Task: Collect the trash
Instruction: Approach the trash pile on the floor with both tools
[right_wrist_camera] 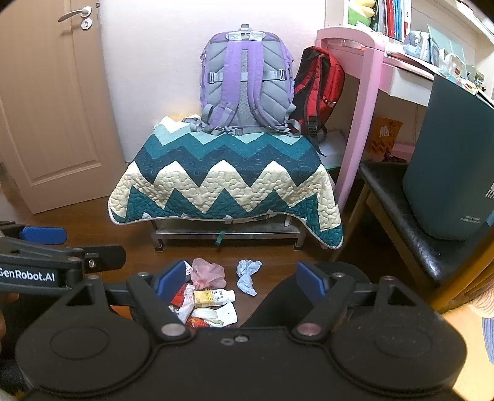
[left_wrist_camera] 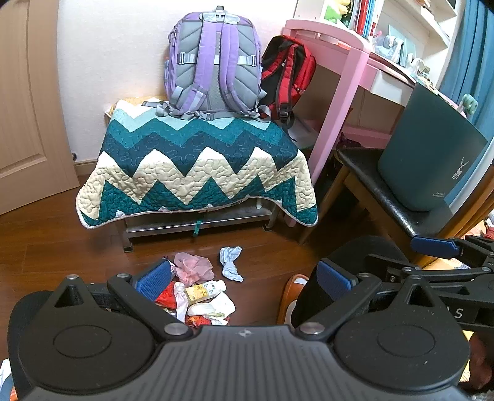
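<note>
At nine o'clock stands a beige panelled door (right_wrist_camera: 52,101) with a silver lever handle (right_wrist_camera: 75,13). The left gripper (left_wrist_camera: 245,276) hangs over the wooden floor (left_wrist_camera: 46,246) with its blue-padded fingers (left_wrist_camera: 154,277) spread wide and nothing between them; the right gripper (right_wrist_camera: 240,279) sits just beside it, likewise wide open and empty.

The trash pile (left_wrist_camera: 197,296) lies on the floor at six o'clock, low between each gripper's fingers and nearer the left pad in both views. In it are a crumpled pink plastic bag (left_wrist_camera: 193,266), a red wrapper (left_wrist_camera: 166,296), a small white bottle with a yellow label (left_wrist_camera: 205,290) lying on its side, and white paper scraps (left_wrist_camera: 216,305). A twisted pale blue tissue (left_wrist_camera: 231,262) lies apart at the pile's two o'clock.

At twelve o'clock a low metal bench (left_wrist_camera: 197,222) carries a teal and cream zigzag quilt (left_wrist_camera: 197,166), with a purple backpack (left_wrist_camera: 213,61) upright against the wall and a red backpack (left_wrist_camera: 288,74) leaning just beside it. At two o'clock is a pink desk (left_wrist_camera: 345,77); at three o'clock a dark teal bin (left_wrist_camera: 429,148) stands on a black-seated chair (left_wrist_camera: 386,191).
</note>
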{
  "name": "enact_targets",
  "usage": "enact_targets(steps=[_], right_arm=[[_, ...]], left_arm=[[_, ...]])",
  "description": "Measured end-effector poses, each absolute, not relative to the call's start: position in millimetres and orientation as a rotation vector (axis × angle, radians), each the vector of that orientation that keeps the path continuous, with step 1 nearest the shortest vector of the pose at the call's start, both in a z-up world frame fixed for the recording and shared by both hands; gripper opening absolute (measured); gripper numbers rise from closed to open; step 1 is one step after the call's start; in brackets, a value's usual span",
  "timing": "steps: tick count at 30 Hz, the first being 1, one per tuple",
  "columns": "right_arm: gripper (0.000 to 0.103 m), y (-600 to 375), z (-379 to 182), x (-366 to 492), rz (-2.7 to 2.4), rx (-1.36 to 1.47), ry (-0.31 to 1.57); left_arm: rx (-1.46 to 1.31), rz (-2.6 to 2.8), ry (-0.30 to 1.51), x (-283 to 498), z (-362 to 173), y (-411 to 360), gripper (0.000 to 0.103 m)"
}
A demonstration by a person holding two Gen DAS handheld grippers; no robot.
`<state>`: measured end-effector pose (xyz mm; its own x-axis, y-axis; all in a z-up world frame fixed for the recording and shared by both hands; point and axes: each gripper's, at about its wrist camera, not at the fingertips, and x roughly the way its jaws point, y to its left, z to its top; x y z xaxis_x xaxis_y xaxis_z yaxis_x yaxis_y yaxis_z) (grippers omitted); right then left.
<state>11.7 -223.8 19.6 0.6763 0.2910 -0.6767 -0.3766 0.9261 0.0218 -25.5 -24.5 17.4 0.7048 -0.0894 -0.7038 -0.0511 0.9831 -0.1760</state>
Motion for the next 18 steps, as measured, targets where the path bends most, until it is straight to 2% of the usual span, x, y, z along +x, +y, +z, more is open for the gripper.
enact_targets(steps=[18], right_arm=[[0.078, -203, 5, 37, 0.417, -0.182, 0.804]], left_arm=[[-0.254, -0.01, 0.848, -4, -2, -4, 0.101]])
